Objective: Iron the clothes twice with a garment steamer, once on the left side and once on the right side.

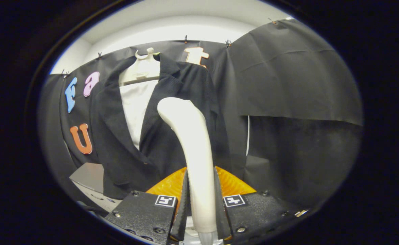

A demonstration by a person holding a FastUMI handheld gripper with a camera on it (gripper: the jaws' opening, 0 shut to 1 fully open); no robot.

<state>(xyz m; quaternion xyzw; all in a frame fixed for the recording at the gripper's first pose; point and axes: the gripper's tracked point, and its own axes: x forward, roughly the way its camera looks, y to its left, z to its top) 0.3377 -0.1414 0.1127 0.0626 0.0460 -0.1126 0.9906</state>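
Gripper [201, 207]: both fingers clamped on the garment steamer [189, 136] handle, head raised before the hanging jacket [172, 112], right panel. Step: right-side pass, apparently. Next: steady downward stroke along the cloth.

Black cloth wall [288, 78] behind; grey table corner [89, 177] lower left.

No readable words, brands or numbers stand on anything here; the claw [201, 200], clamped on the garment steamer [194, 153], bears two small square black-and-white coded markers [166, 200], one atop each finger; they carry patterns, not letters.
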